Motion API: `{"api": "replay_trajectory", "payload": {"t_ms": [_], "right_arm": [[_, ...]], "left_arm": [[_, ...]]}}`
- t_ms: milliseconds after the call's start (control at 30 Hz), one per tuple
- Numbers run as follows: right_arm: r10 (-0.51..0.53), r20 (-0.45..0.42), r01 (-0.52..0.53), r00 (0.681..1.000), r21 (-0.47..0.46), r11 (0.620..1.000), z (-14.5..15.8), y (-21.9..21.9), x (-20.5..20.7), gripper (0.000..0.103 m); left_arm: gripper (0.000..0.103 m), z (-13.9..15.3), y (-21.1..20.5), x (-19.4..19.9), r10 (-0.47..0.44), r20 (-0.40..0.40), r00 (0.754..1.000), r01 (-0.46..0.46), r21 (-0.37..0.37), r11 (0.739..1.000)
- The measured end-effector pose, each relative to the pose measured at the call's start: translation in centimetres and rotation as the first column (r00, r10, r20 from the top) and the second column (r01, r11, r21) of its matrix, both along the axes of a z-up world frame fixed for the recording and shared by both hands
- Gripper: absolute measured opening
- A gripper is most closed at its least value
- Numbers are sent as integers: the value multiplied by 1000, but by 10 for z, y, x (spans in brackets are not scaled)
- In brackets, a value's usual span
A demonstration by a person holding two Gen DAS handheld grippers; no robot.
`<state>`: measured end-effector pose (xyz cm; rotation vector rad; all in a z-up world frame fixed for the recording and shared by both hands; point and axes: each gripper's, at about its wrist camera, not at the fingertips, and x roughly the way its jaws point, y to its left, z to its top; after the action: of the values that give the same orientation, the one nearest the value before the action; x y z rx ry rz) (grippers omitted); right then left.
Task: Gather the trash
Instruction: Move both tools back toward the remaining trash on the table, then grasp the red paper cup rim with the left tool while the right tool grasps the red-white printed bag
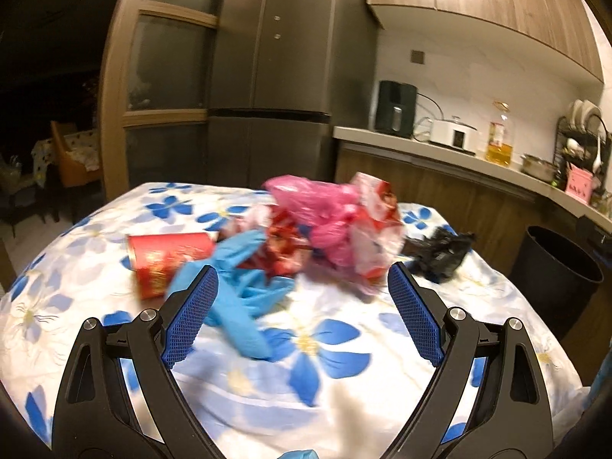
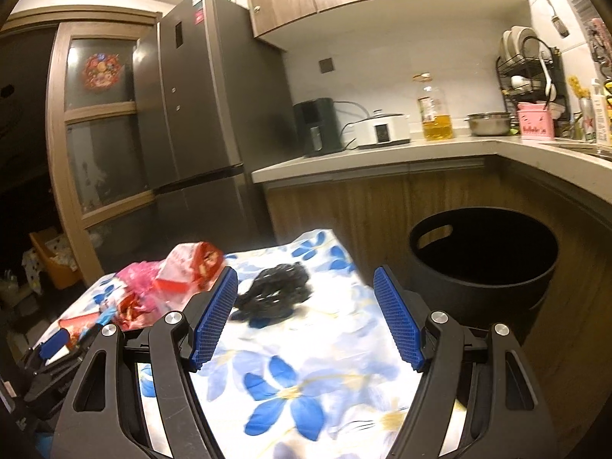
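Left wrist view: left hand-held gripper (image 1: 302,298) spread wide, holding nothing, poised above floral-cloth tabletop (image 1: 329,344), aimed at trash pile. Blue glove (image 1: 237,298) lies between fingers, nearest pile item. Red packet (image 1: 164,260) left of glove; pink plastic bag (image 1: 321,210) and red-white wrapper (image 1: 376,214) behind glove; black crumpled bag (image 1: 440,252) right of pile, apart.

Right wrist view: right hand-held gripper (image 2: 304,313) spread wide, empty, over tabletop (image 2: 306,363). Black crumpled bag (image 2: 277,292) just beyond fingertips. Black bin (image 2: 482,264) right of tabletop, on floor.

Trash pile (image 1: 306,237): motion-blurred, printing unreadable. Black bin (image 1: 558,267): at 3 o'clock, cut by frame edge. Blue glove (image 2: 105,315): mostly hidden.
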<state>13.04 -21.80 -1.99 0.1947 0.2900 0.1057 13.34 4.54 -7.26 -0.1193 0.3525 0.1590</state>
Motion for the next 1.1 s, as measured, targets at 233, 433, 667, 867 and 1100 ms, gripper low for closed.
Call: {"api": "replay_trajectory", "payload": {"t_ms": [233, 433, 667, 867, 1100], "right_arm": [[60, 5, -60, 998, -32, 998, -3, 34, 3, 73], [101, 1, -101, 995, -46, 994, -7, 58, 10, 72], [141, 6, -140, 990, -59, 988, -6, 87, 23, 72], [167, 21, -164, 986, -91, 982, -5, 111, 34, 72], [182, 11, -179, 983, -116, 977, -10, 133, 52, 72]], "left_arm": [[89, 5, 43, -6, 91, 13, 996, -91, -29, 995], [86, 4, 74, -6, 146, -2, 989, -146, -36, 989], [75, 3, 98, 4, 156, -53, 986, -159, -71, 985], [61, -3, 113, 18, 139, -118, 983, -150, -95, 984], [29, -12, 120, 28, 63, -168, 984, -90, -160, 983]]}}
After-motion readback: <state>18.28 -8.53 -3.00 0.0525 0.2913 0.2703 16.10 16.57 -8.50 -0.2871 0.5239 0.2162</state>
